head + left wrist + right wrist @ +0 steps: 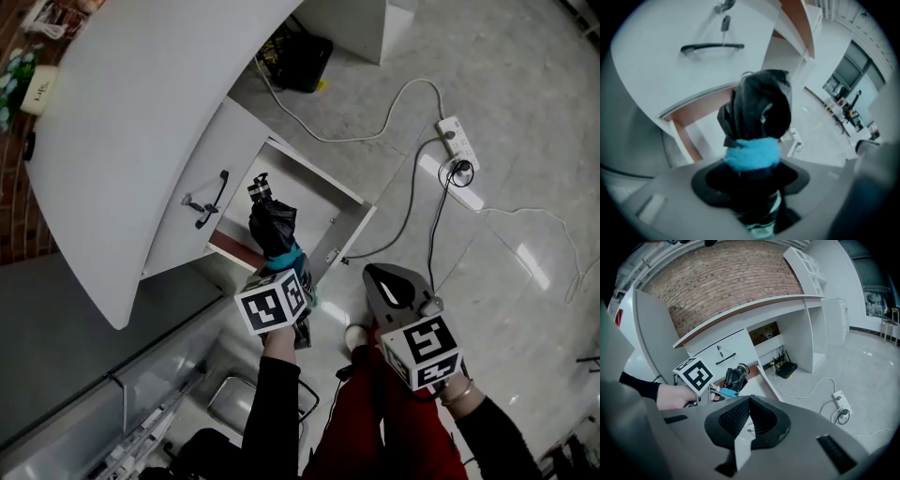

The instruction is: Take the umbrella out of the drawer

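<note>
Head view: shows the left gripper (284, 260) clamped on a folded black umbrella (272, 223), held tip-up over the open drawer (305, 202) of a white desk (141, 94). Puts a blue band (289, 253) round the umbrella right at the jaws. Shows the drawer front with a dark handle (217, 195). Places the right gripper (373, 274) beside the left one, apart from the umbrella, jaws closed together on nothing. Leaves a power strip (457, 139) and its cables on the floor (525, 84)

Left gripper view: looks along the left gripper (752, 174) and finds both jaws pressed on the umbrella (761, 108), with the band (752, 154) just above them. Sets the drawer (693, 110) behind and below the umbrella, its handle (712, 47) higher up

Right gripper view: gives the right gripper (749, 401) with jaw tips meeting and nothing caught between them. Beyond them shows a hand (675, 397) on the left gripper (723, 391), and the umbrella (733, 377) raised at the front edge of the drawer (766, 378). Cannot tell here whether umbrella and drawer touch. Backs the desk (750, 305) with a brick wall (726, 282) and keeps the power strip (840, 401) on the floor at right
</note>
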A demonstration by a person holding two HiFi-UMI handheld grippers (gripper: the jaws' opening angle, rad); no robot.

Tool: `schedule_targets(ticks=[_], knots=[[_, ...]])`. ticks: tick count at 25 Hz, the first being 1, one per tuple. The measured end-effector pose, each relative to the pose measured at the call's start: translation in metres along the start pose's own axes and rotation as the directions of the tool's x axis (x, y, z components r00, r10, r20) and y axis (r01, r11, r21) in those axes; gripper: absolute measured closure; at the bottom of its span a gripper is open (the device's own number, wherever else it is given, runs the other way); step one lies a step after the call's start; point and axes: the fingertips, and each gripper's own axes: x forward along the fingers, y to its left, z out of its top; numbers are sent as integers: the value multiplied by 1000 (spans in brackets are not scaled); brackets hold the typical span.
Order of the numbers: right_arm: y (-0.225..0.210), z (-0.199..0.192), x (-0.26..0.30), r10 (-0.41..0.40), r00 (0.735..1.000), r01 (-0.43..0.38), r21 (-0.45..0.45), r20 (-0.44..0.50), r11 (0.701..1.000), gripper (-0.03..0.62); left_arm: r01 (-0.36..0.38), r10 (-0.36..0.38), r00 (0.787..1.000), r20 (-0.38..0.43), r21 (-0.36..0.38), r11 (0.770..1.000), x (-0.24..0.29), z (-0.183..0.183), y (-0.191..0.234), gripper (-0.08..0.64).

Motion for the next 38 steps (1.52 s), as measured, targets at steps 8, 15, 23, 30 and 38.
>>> schedule_targets(ticks=[8,15,23,30,38], knots=[[16,14,-19,13,1000,-13,-26,14,1000,594,16,-18,999,40,37,999,-43,0,-14,313],[26,12,-38,19,1000,-19,-43,-1,999,594,50,-54,996,65,60,997,-75,-8,-23,313],[33,14,-47,33,999,-35,-74,-21,997,594,46,-58,992,114,102,994,-117,-9,-26,313],[39,20,-55,44,999,-47,-107,-28,993,594,44,-61,987,147,115,992,-154,-10,-30,313],[53,29,-70,56,998,-57,-114,-9,992,594,64,-85,977,198,112,992,-191,-9,-40,313]])
